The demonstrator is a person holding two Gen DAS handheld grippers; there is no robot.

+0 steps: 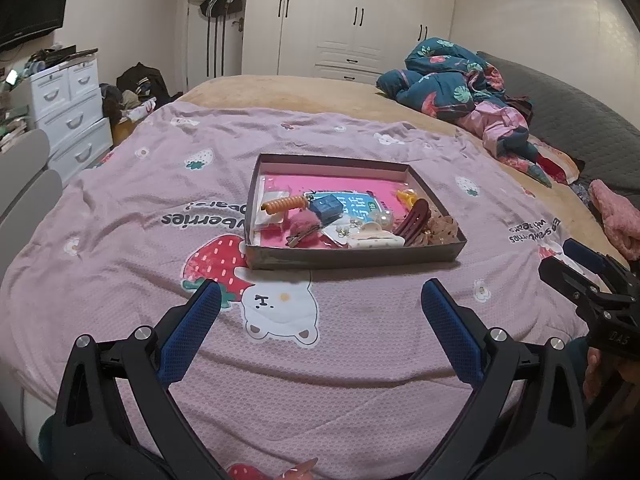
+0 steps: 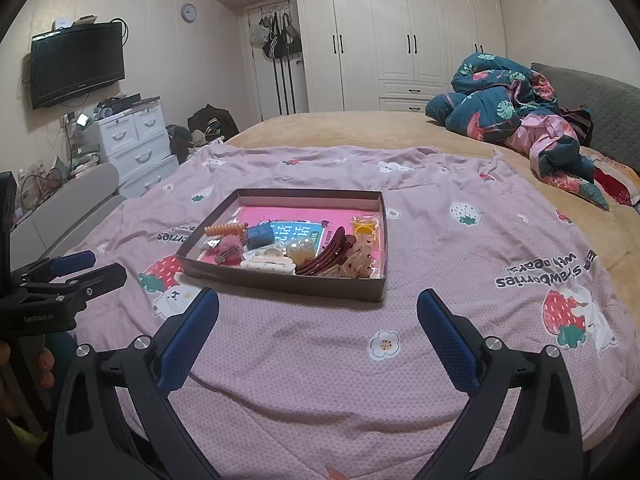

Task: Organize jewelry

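On the bed: a flat brown box point(image 1: 352, 258) sits on the pink strawberry blanket point(image 1: 132, 240), and all the hair things and trinkets lie inside it.
Box: low walls, open top, pink paper on its floor. It looks like thin card, so I think it is light and would bend if squeezed.
Things inside: an orange curly hair tie point(image 1: 284, 203), a small blue box point(image 1: 327, 208), a fluffy pink clip point(image 1: 306, 227), a white claw clip point(image 1: 375, 239), a dark red claw clip point(image 1: 412, 220), a yellow clip point(image 1: 406, 197) and a brown spotty scrunchie point(image 1: 442, 229).
How they feel, I guess: the clips are hard and smooth and may slip; the scrunchie is soft and easy to pinch. Grab each clip across its middle.
Left tongs point(image 1: 320, 300): wide apart, holding nothing, near the front of the box.
Right tongs point(image 2: 318, 308): wide apart too, holding nothing.
Blanket: soft and wrinkly, so things may sink in a bit.
Room: white wardrobe point(image 2: 400, 40), a TV point(image 2: 78, 64) on the wall, white drawers point(image 2: 132, 136), a bundled quilt point(image 2: 508, 100) far back on the bed.
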